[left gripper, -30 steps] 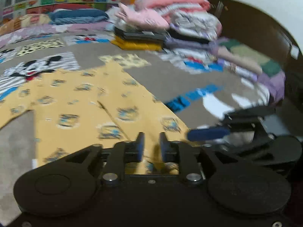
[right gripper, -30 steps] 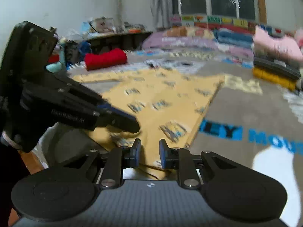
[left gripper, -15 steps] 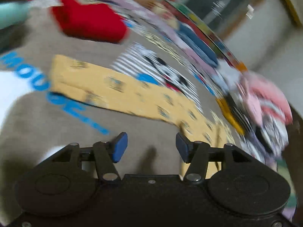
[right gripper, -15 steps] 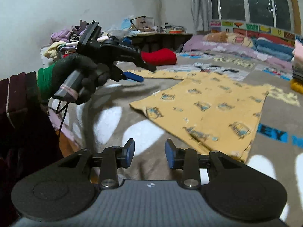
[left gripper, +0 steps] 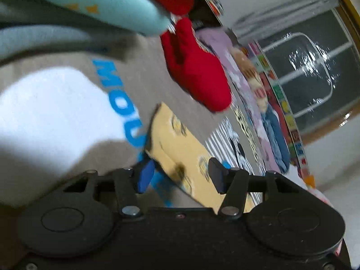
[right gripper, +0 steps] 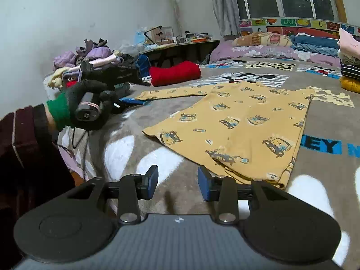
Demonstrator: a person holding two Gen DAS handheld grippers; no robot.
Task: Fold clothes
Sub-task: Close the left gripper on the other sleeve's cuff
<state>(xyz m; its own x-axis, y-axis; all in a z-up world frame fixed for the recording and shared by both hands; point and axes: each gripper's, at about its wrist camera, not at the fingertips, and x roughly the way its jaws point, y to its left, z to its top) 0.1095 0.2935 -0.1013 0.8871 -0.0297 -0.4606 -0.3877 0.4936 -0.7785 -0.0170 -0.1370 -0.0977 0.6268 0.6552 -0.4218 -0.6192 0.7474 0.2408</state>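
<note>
Both tools are gaping wide and empty, the left tool (left gripper: pixel 177 175) hovering at the yellow shirt's (right gripper: pixel 243 121) sleeve (left gripper: pixel 180 155), the right tool (right gripper: pixel 177 182) near its hem.

Left gripper (left gripper: pixel 178 175) is rolled sideways, jaws wide apart, gripped by a black-gloved left hand (right gripper: pixel 90 103); right gripper (right gripper: pixel 177 182) sits level, jaws apart, holding nothing

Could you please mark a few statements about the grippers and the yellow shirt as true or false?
1. The right gripper is open and holds nothing. True.
2. The left gripper is shut on the sleeve. False: its jaws stand apart, with the yellow sleeve lying ahead between them.
3. The yellow shirt lies on the blanket. True.
4. The red garment lies on top of the yellow shirt. False: it lies apart, beyond the sleeve.
</note>
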